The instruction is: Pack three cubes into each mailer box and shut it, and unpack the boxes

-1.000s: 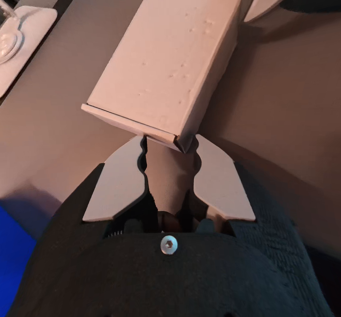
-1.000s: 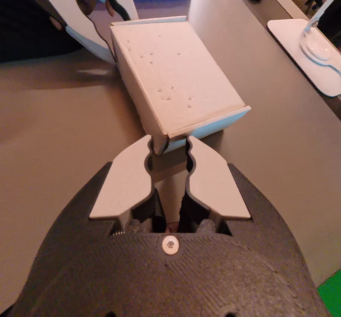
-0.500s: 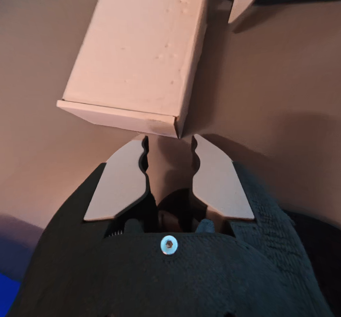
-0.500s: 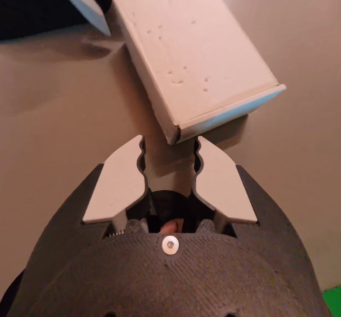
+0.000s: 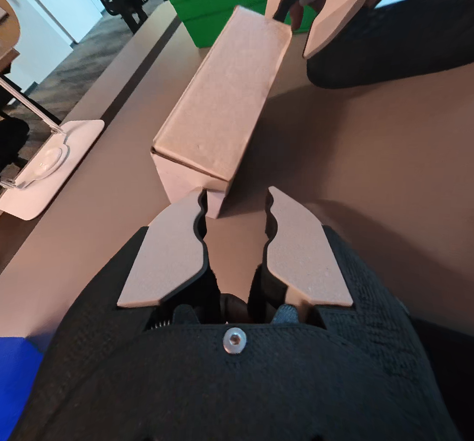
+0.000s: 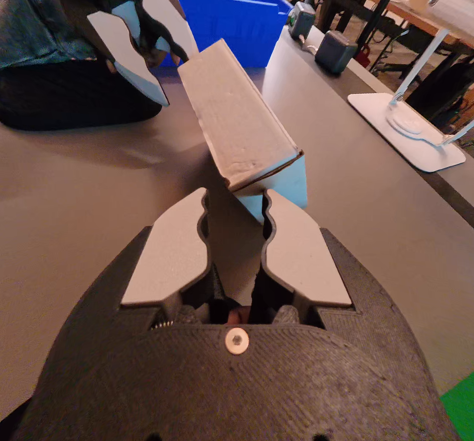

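A shut pale cardboard mailer box (image 5: 223, 100) stands on a long narrow side on the brown table (image 5: 372, 172), and looks tilted in the right wrist view (image 6: 238, 120). My left gripper (image 5: 236, 195) is open, with its tips at the near end corner of the box and not clamped on it. My right gripper (image 6: 235, 195) is open at the opposite end, its right fingertip (image 6: 272, 205) against the white end face. Each gripper shows across the box in the other's view: the right one (image 5: 320, 18) and the left one (image 6: 143, 44). No cubes are in view.
A green bin (image 5: 218, 10) stands past the box's far end in the left wrist view. A blue bin (image 6: 230, 18) stands past it in the right wrist view. A white lamp base (image 6: 407, 131) and two dark blocks (image 6: 333, 51) sit along the table's edge. Across from one pair of fingers to the other is roughly 15 cm.
The box has gone from lying flat to standing on a narrow long side. Both grippers have dropped lower and now look along the table, still open at the box's end corners.
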`<state>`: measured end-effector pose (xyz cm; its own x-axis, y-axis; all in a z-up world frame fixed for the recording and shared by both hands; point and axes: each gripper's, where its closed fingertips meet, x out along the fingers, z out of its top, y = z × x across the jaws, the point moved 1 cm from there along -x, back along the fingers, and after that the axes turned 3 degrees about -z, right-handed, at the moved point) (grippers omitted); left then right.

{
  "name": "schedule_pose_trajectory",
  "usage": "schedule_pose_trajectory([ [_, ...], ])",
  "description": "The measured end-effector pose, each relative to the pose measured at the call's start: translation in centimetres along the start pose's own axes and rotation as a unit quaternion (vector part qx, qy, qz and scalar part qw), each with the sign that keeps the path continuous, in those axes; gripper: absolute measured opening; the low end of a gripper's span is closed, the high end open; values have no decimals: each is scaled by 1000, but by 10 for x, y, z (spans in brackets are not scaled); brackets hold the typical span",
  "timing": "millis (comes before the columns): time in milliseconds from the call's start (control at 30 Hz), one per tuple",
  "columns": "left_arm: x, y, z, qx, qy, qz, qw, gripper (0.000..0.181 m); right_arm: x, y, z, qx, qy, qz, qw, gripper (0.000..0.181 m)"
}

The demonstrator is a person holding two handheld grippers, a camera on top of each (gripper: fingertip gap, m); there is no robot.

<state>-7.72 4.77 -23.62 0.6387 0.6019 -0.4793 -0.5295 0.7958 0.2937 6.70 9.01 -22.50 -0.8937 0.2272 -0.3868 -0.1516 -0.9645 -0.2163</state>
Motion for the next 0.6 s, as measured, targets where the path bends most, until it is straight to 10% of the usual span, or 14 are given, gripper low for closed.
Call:
schedule_pose_trajectory([
  [33, -1, 0, 2, -2, -9, -1, 1000, 43, -1, -2, 2, 3, -8, -6, 1000, 39],
  [333, -1, -3, 5, -26, -29, -16, 999, 43, -1, -7, 2, 26, -14, -13, 999, 38],
  [600, 2, 25, 23, -127, -152, 21, 980, 122, -1, -9, 7, 21, -54, -14, 998, 54],
])
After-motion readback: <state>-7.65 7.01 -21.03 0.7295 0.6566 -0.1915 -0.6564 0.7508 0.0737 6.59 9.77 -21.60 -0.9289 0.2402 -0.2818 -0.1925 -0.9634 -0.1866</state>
